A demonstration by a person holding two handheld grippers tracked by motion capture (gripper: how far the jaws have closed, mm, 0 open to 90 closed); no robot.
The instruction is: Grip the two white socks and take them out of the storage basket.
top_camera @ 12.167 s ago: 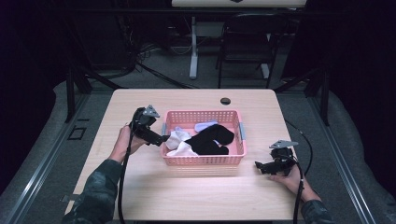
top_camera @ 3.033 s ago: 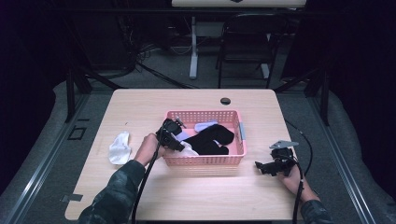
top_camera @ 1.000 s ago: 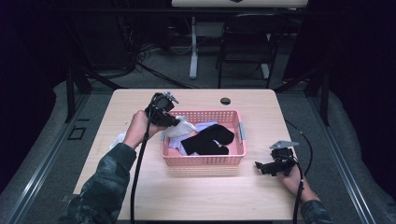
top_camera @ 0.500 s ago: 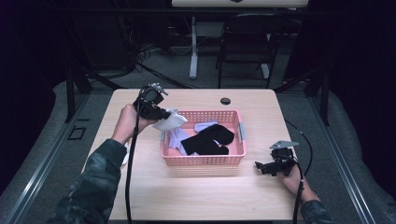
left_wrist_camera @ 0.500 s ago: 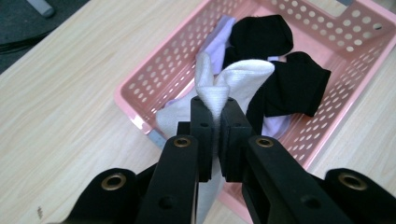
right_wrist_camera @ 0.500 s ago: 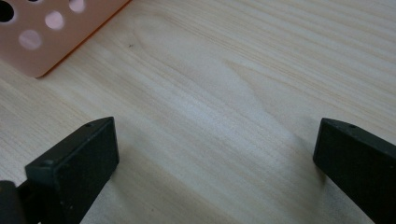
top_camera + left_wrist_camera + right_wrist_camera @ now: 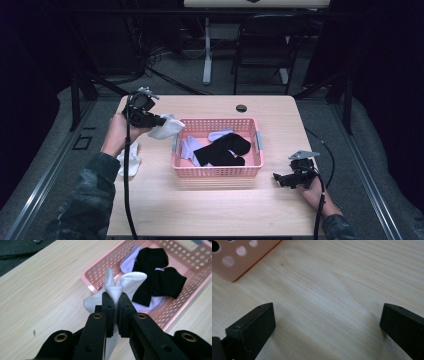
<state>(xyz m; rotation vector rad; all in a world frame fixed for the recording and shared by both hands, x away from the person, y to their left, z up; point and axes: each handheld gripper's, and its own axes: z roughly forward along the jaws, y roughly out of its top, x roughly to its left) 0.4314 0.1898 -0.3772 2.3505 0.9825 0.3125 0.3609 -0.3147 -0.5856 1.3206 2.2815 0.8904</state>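
My left gripper (image 7: 159,120) is shut on a white sock (image 7: 167,127) and holds it in the air just left of the pink basket (image 7: 218,172). In the left gripper view the sock (image 7: 117,287) is pinched between the black jaws of that gripper (image 7: 114,307) and hangs over the basket's corner (image 7: 92,275). Black socks (image 7: 222,150) and pale lilac socks (image 7: 192,148) lie in the basket. Another white sock (image 7: 131,159) lies on the table at the left. My right gripper (image 7: 278,179) rests on the table right of the basket, jaws wide apart with nothing between them (image 7: 327,325).
The wooden table (image 7: 210,210) has a small black round disc (image 7: 241,108) near its far edge. A cable (image 7: 126,200) trails from the left gripper along the sleeve. A chair (image 7: 262,45) and a table leg stand beyond the far edge.
My left gripper has carried the white sock up and out of the basket, moving left past the basket's left end. The right gripper has stayed where it was.
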